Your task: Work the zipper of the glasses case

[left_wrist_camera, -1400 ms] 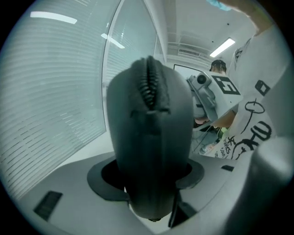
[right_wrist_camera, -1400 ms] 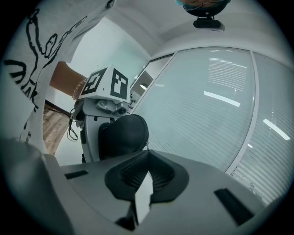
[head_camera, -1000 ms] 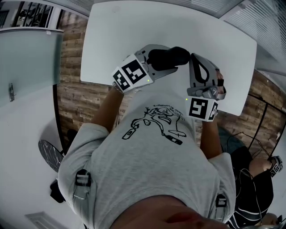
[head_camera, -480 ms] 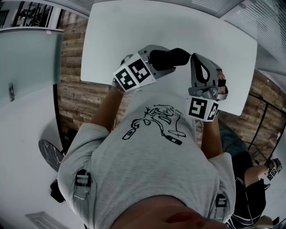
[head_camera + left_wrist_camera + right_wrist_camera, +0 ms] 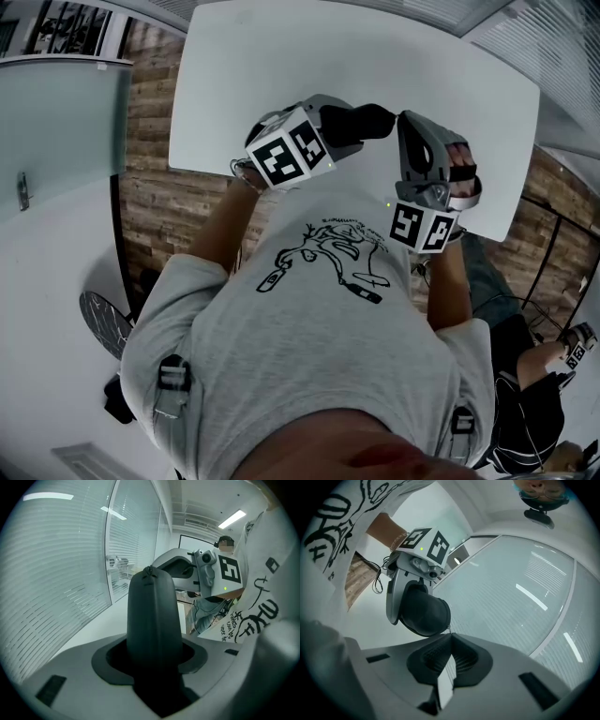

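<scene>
- Table: white, bare but for the work going on over its near edge, approx mid-way along, a bit twd the near right corner.
- L gripper: comes in from the near left and points down at a slant. It is clenched on the glasses case, w/ one end of the case sunk deep between the jaws and the pads pressing its sides.
- R gripper: comes in from the near right, closer to level, tips aimed at the free end of the case. Jaws are clenched w/ no gap, and the tips look to be nipping the zip pull.
- Glasses case: black, rounded, held up off the table, not resting on it as far as the head view shows. Its long axis runs approx along the near edge, from the L gripper out twd the R gripper. So the case lies dead ahead of the R tips, end-on.
- Zip pull: tiny metal tab at the free end, right at the R tips and touching the case's rim. It's too small to read which way it's flipped.
- Key relation, my read: the pull is at the R end, so the R gripper does the travel and the L one only braces. The zip track should run back along the long axis twd the L gripper, so the pull prob goes that way, round the rim.
</scene>
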